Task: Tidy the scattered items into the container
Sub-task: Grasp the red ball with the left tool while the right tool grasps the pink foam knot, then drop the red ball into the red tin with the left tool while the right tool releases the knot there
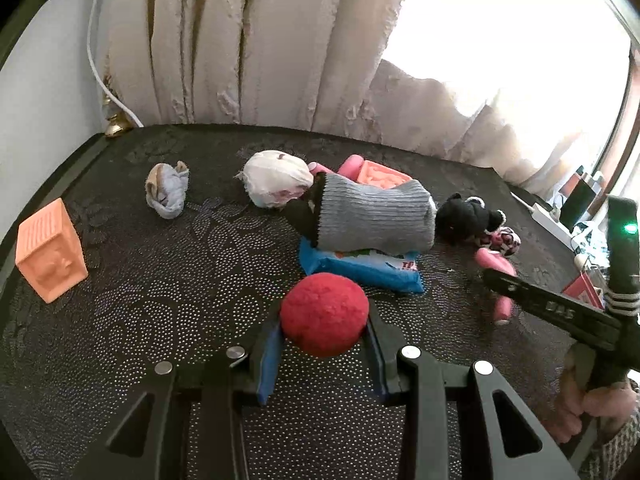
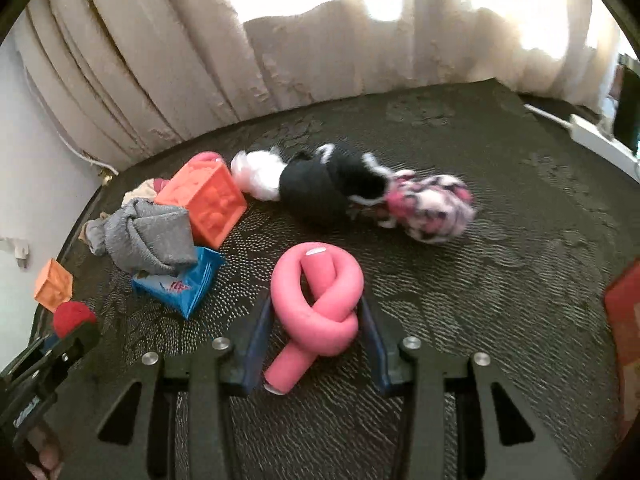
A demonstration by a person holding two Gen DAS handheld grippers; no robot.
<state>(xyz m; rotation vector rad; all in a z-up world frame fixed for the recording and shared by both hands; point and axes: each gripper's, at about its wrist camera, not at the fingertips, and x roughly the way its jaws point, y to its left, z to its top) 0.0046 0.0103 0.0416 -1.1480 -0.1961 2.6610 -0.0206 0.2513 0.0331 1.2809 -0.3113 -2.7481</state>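
Left hand-held gripper (image 1: 324, 336) is pinching the red pom-pom ball (image 1: 324, 314) right at its tips, while the right hand-held gripper (image 2: 316, 328) has its jaws clamped on the knotted pink foam tube (image 2: 316, 304). Farther out on the dark worktop (image 2: 500, 240), at 10 o'clock, the grey sock (image 2: 152, 236) lies on the blue packet (image 2: 188, 284) beside the orange cube (image 2: 208, 200). At 12 o'clock sit the black plush (image 2: 324, 188) and pink-patterned bundle (image 2: 432, 208).

The left claw (image 1: 324, 346) and right claw (image 2: 314, 344) are both showing black plastic frames with triangular cut-outs, round silver screw heads and blue-padded fingers (image 1: 269, 362). Seen from the left wrist, the right claw is wearing white lettering, white bands and a glowing green light (image 1: 631, 227); a patterned grey sleeve (image 1: 618, 438) is peeking in.
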